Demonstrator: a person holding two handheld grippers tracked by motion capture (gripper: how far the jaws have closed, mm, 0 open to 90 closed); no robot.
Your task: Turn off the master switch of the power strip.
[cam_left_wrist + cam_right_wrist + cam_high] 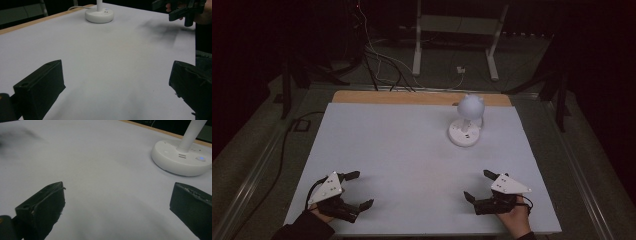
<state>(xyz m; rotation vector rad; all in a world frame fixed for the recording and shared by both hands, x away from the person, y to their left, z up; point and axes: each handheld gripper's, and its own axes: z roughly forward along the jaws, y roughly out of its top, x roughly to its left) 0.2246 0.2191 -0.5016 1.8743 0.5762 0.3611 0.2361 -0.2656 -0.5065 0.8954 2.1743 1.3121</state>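
Observation:
A small white desk lamp (467, 121) stands on the white table top (402, 150) toward the back right, with a round head over a round base (99, 15). In the right gripper view its base (181, 160) shows a blue lit button and a slanted stem. My left gripper (357, 190) rests open near the front left edge, nothing between its jaws. Near the front right edge my right gripper (477, 185) is open too, also holding nothing. Both sit well short of the lamp. The left gripper view catches the right gripper (178, 10) at its top right.
A wooden strip (412, 97) runs along the table's far edge. Beyond it the dark floor holds cables (382, 65) and a white stand's legs (454, 45). A cable (287, 145) trails down the left side.

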